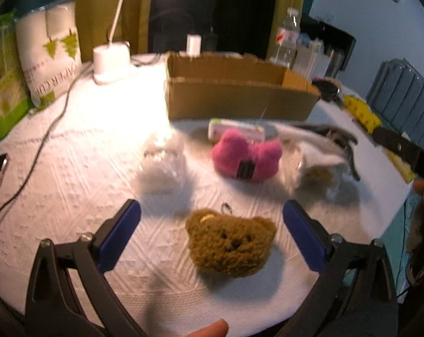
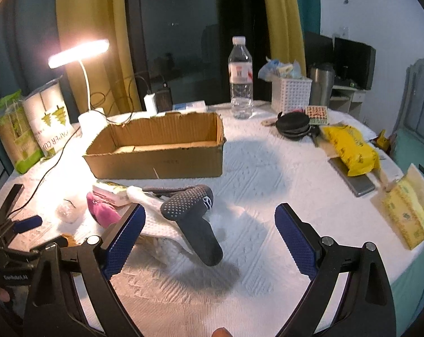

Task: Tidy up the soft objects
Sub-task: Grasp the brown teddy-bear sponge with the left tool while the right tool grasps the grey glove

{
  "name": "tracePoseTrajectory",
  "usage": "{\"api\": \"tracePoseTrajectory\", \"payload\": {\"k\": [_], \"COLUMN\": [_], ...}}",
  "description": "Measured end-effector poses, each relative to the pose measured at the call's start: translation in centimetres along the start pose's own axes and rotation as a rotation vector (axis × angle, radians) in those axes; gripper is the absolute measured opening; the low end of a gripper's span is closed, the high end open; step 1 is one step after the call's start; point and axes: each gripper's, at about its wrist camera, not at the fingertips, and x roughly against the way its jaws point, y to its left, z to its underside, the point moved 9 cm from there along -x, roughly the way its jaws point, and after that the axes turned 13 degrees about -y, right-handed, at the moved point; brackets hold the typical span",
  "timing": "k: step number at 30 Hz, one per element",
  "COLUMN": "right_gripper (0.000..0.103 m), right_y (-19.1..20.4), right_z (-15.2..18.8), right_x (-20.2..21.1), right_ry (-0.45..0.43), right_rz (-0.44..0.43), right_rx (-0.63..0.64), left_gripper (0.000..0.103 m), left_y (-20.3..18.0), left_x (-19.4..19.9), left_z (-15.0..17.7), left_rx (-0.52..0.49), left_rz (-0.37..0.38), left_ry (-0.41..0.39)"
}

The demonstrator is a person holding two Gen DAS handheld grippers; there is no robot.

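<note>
Lying face up on the white tablecloth (image 1: 71, 174), a brown bear plush (image 1: 231, 243) sits between the spread blue pads of the left gripper (image 1: 212, 219), closer to the right pad than the left and touching neither. The fingers are released wide, with a small metal ring showing at the top of the bear's head. Beyond it a pink plush (image 1: 247, 157) rests on the cloth, a black tag on its near side, and just behind that lies a small flat packet (image 1: 235, 130). To the left of the pink plush is a crumpled clear plastic wrapper (image 1: 162, 163); to its right is a heap of white cloth (image 1: 318, 146) with a dark sock on it, blurred in this view. A long open cardboard box (image 1: 240, 95) stands farther back, near the white base of a desk lamp (image 1: 112, 61).

From the right wrist view, the right gripper (image 2: 210, 224) is also released, its pads wide apart and holding nothing. Between them, nearer the left pad, lies a dark sock (image 2: 193, 219) with pale grip dots on its sole, draped over the white cloth and curving toward the camera. The pink plush (image 2: 102, 210) shows left of the left pad, and the left gripper is at the far left edge. The cardboard box (image 2: 158, 151) sits behind, with nothing visible in the part of its interior that shows. A water bottle (image 2: 240, 78), a white basket (image 2: 292, 92), a yellow packet (image 2: 351, 148) and a tissue pack (image 2: 408, 210) stand around the far and right sides of the table.
</note>
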Motion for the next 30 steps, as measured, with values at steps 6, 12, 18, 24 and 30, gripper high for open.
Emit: {"api": "tracePoseTrajectory", "payload": {"k": [6, 12, 18, 24, 30], "right_gripper": [0.093, 0.085, 0.065, 0.035, 0.023], "right_y": [0.0, 0.3, 1.5, 1.7, 2.2], "right_z": [0.1, -0.2, 0.6, 1.6, 1.0], "right_x": [-2.5, -4.6, -6.1, -6.6, -5.3], "right_ry": [0.036, 0.059, 0.1, 0.14, 0.111], "right_rz": [-0.016, -0.049, -0.098, -0.099, -0.113], "right_rx": [0.02, 0.03, 0.045, 0.052, 0.072], "left_gripper": [0.102, 0.092, 0.074, 0.058, 0.053], "left_y": [-0.2, -0.5, -1.2, -1.7, -1.7], "left_x": [-2.1, -2.7, -2.5, -2.2, -1.5], "left_z": [1.9, 2.4, 2.2, 2.2, 1.5], "left_rx": [-0.037, -0.064, -0.076, -0.056, -0.037], "left_rz": [0.011, 0.03, 0.067, 0.114, 0.127], "left_ry": [0.08, 0.096, 0.095, 0.096, 0.073]}}
